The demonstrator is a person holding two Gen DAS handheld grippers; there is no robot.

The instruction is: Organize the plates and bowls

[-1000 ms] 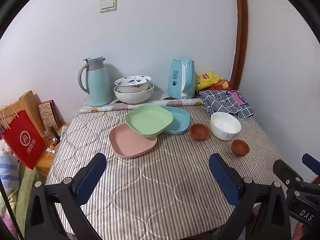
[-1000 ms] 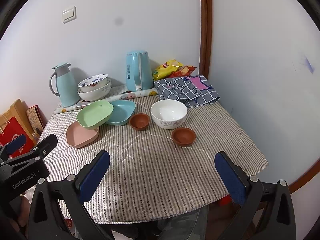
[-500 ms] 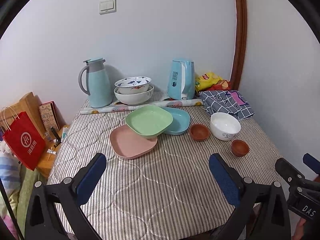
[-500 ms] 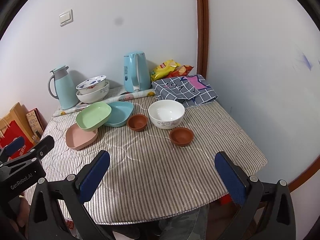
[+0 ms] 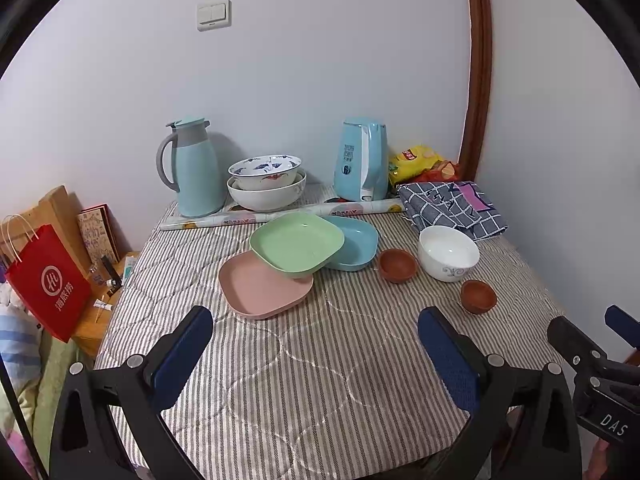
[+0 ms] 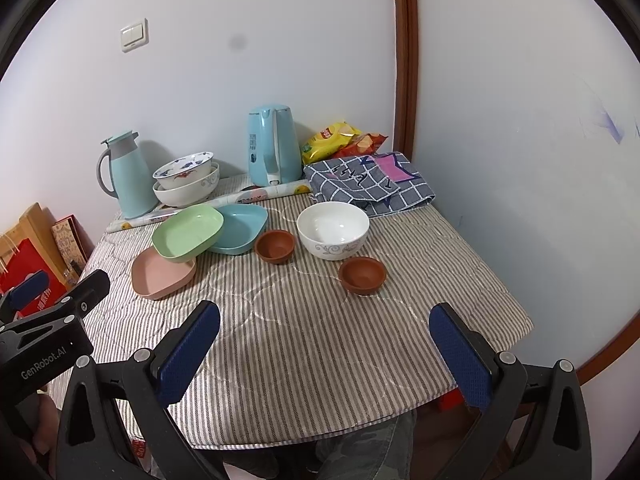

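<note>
We hold left gripper (image 5: 316, 336) wide, right gripper (image 6: 326, 330) wide, both empty, green plate (image 5: 297, 243) overlapping pink plate (image 5: 264, 290) ahead, white bowl (image 6: 333, 235) beyond right gripper

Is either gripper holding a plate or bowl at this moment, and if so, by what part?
Nothing is held. The left gripper and right gripper are both open above the near part of the table, short of the dishes.
</note>
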